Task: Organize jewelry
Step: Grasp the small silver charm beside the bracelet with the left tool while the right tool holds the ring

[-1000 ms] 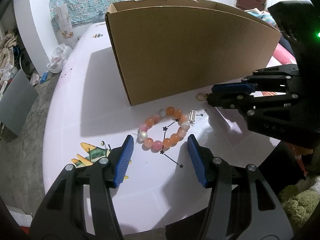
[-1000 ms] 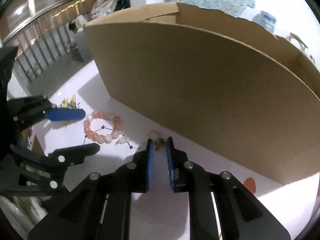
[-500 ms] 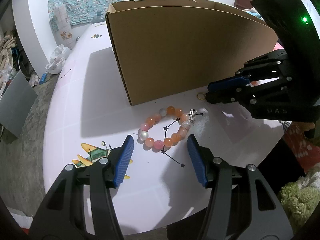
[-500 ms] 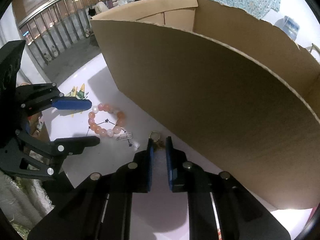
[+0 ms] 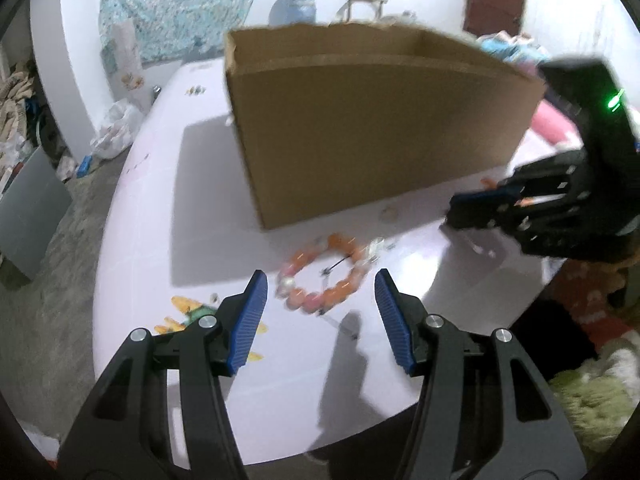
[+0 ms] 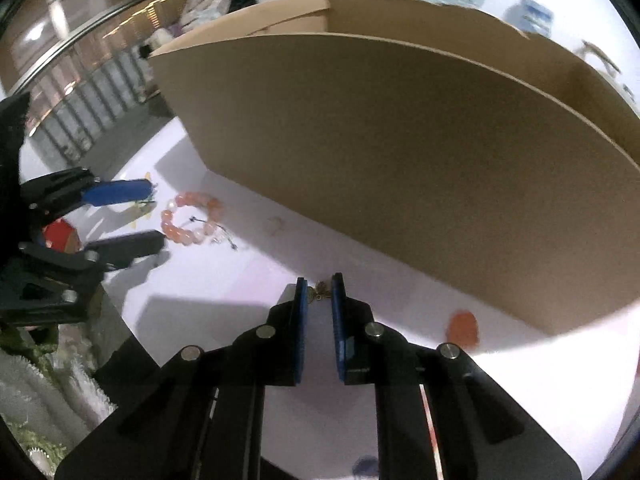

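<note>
A bracelet (image 5: pixel 340 242) of orange and pink beads lies on the white round table (image 5: pixel 160 220), in front of a tall open cardboard box (image 5: pixel 380 128). My left gripper (image 5: pixel 320 280) hovers over it, open, a finger on each side and neither touching. In the right wrist view the bracelet (image 6: pixel 176 234) lies far left, next to the left gripper (image 6: pixel 156 214). My right gripper (image 6: pixel 320 286) is shut on a small gold-coloured piece of jewelry (image 6: pixel 321 291) close to the box wall (image 6: pixel 400 160). The left wrist view shows this right gripper (image 5: pixel 450 210) at the right. A small pale ring (image 5: pixel 388 213) lies near the box.
An orange spot (image 6: pixel 462 326) marks the table to the right of my right gripper. A colourful sticker (image 5: pixel 188 308) lies by the left finger. The table edge runs close behind both grippers, with cluttered floor and fabric beyond it.
My right gripper has moved right along the box wall, away from the bracelet, with the small gold piece between its pads. The left gripper has stayed over the bracelet.
</note>
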A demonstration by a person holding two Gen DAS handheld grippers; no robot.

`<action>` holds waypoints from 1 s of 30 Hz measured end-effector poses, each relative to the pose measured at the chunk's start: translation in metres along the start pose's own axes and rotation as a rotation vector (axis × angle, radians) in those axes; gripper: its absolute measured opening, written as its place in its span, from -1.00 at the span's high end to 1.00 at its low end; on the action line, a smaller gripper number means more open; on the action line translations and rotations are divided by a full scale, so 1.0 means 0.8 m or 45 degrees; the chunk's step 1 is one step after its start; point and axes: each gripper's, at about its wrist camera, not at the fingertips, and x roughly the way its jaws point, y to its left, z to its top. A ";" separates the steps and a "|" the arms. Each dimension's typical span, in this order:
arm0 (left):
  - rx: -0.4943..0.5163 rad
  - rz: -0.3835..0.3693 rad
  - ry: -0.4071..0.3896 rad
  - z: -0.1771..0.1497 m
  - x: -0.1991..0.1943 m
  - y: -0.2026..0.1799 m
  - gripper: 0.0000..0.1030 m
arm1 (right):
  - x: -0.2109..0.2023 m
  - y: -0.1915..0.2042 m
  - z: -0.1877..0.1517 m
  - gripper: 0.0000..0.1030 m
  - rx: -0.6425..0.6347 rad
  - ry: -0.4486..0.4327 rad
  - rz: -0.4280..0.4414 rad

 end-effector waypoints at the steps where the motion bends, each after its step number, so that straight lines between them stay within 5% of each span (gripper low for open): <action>1: 0.002 -0.023 -0.013 0.002 -0.002 -0.002 -0.03 | -0.003 -0.004 -0.004 0.77 0.026 -0.002 -0.014; 6: -0.005 -0.217 0.011 0.007 0.007 -0.022 0.10 | -0.015 -0.022 -0.020 0.77 0.161 -0.023 -0.066; 10: -0.043 -0.261 0.111 0.006 0.034 -0.021 0.24 | -0.016 -0.024 -0.026 0.77 0.220 -0.048 -0.064; 20: -0.094 -0.189 0.122 0.024 0.052 -0.007 0.33 | -0.018 -0.039 -0.036 0.77 0.265 -0.095 -0.015; 30: 0.035 -0.095 0.141 0.033 0.060 -0.023 0.74 | -0.027 -0.055 -0.046 0.77 0.272 -0.116 0.032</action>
